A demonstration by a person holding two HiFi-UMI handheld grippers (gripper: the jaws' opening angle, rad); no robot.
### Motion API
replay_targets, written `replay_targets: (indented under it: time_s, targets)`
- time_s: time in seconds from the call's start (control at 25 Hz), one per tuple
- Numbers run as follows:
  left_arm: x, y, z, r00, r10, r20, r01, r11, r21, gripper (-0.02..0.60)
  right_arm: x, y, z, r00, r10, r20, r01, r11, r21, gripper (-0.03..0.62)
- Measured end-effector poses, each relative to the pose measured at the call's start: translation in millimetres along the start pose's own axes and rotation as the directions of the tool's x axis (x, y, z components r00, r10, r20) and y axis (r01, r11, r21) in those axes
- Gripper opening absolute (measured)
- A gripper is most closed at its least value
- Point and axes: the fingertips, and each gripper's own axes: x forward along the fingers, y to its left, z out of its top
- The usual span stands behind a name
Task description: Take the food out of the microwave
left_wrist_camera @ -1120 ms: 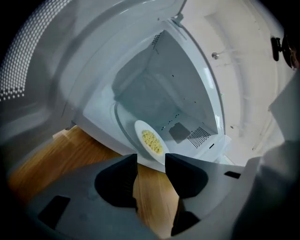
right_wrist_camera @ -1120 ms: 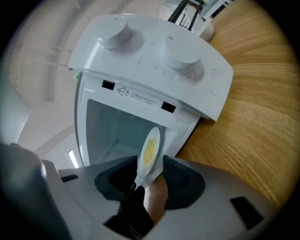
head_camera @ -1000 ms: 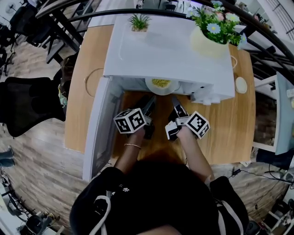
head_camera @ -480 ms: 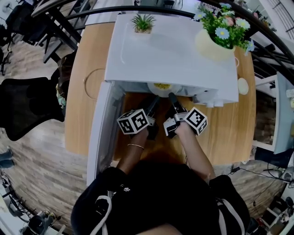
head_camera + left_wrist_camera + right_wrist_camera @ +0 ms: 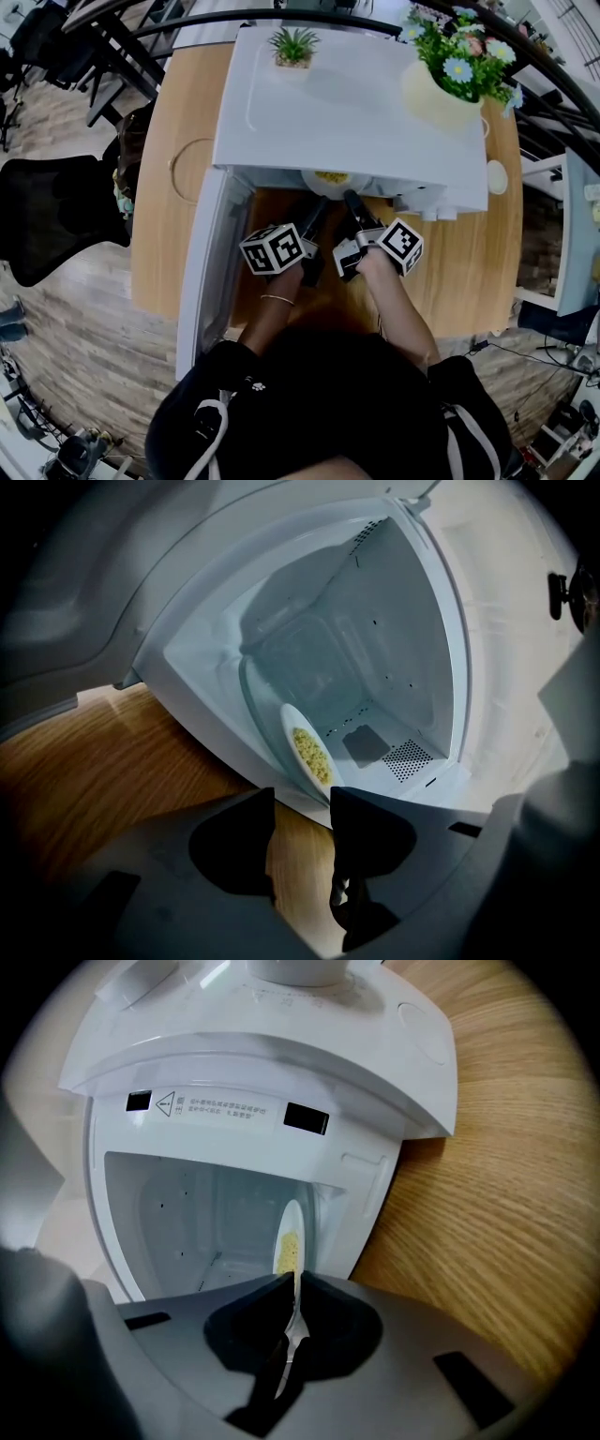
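The white microwave stands on a wooden table, its door swung open to the left. A white plate of yellow food shows at the cavity mouth, partly under the top edge. My right gripper reaches to the plate's right side; in the right gripper view the plate is edge-on and the right gripper is shut on its rim. My left gripper is at the plate's left. In its own view the left gripper is open, just short of the plate, bare wood in its gap.
On the microwave's top sit a flower pot at the right and a small green plant at the back. The open door walls off the left side. A black chair stands on the floor to the left.
Both grippers have moved a little closer to the microwave mouth over the last second. Less of the plate now shows below the microwave's top edge. Almost nothing differs from half a second ago.
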Motion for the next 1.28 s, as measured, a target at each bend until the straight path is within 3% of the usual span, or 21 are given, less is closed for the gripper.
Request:
replay_targets:
  time_s: [0.4,0.48,0.6,1.28]
  targets:
    - [0,-8,2,1.0,-0.014,0.028,0.014,1.0,-0.025,0.162,-11,8,-3,0.998,0.048,-0.044,-0.047,0.999,0.026,0.012]
    - [1,-11,1,0.999,-0.033,0.033,0.034,0.999,-0.034,0.104,-15,7,-4,0.997,0.05,-0.052,-0.049,0.999,0.018,0.012]
    - [-1,-15,-1,0.998,-0.051,0.036,0.053,0.997,-0.055,0.089,-17,6,-4,0.997,0.054,-0.056,-0.053,0.998,0.02,0.015]
    - [-38,-52,-20,0.992,-0.105,0.076,0.109,0.993,-0.05,0.069,-63,20,-17,0.993,0.092,-0.077,-0.096,0.995,-0.04,0.029]
